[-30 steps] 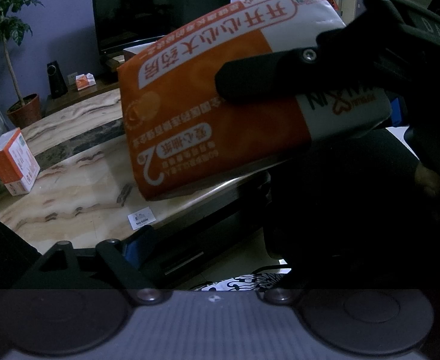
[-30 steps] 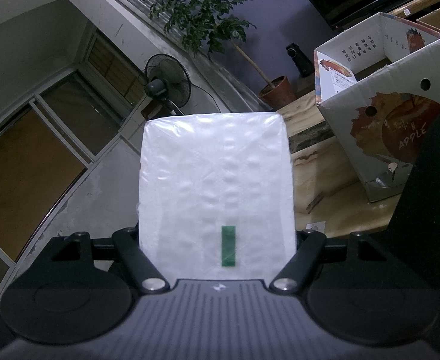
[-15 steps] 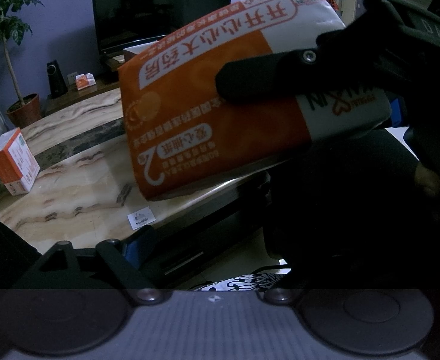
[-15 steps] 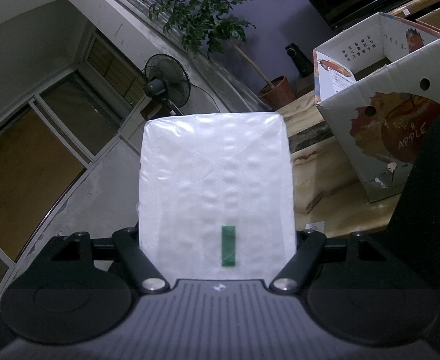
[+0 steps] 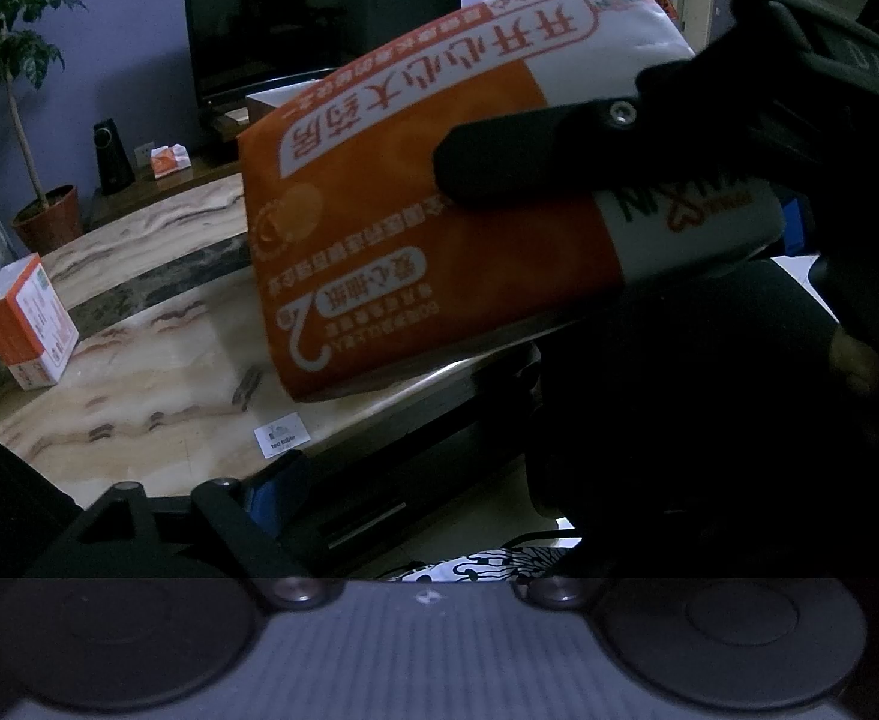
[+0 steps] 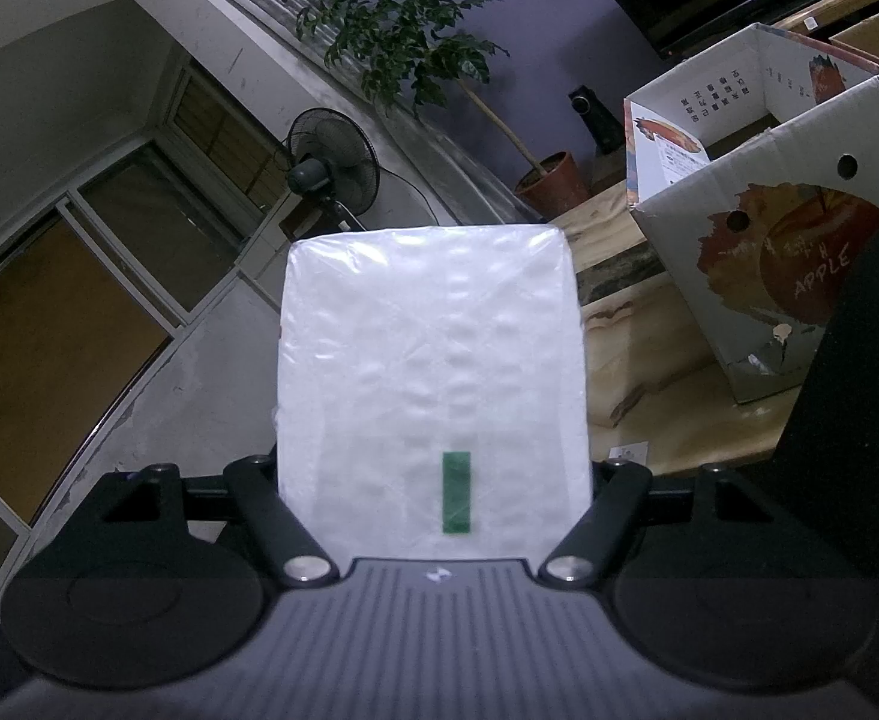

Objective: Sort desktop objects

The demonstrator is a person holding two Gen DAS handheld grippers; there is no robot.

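The views show one orange-and-white tissue pack point(image 5: 439, 228), two orange-and-white boxes on the marble table point(image 5: 157, 384), one open apple carton point(image 6: 799, 252), one potted plant point(image 6: 403, 36) and one standing fan point(image 6: 331, 162).

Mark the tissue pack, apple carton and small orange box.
tissue pack point(image 5: 415, 228): left wrist view, orange front face.
apple carton point(image 6: 799, 276): right wrist view, printed front wall.
small orange box point(image 5: 28, 324): left wrist view, side face.

Taking the table point(image 5: 157, 372) as your anchor: the tissue pack point(image 5: 439, 198) hangs above its near edge, 1 small box point(image 5: 28, 324) sits on its far left, a label card point(image 5: 281, 433) lies near its front edge, and the TV point(image 5: 319, 18) stands behind it.
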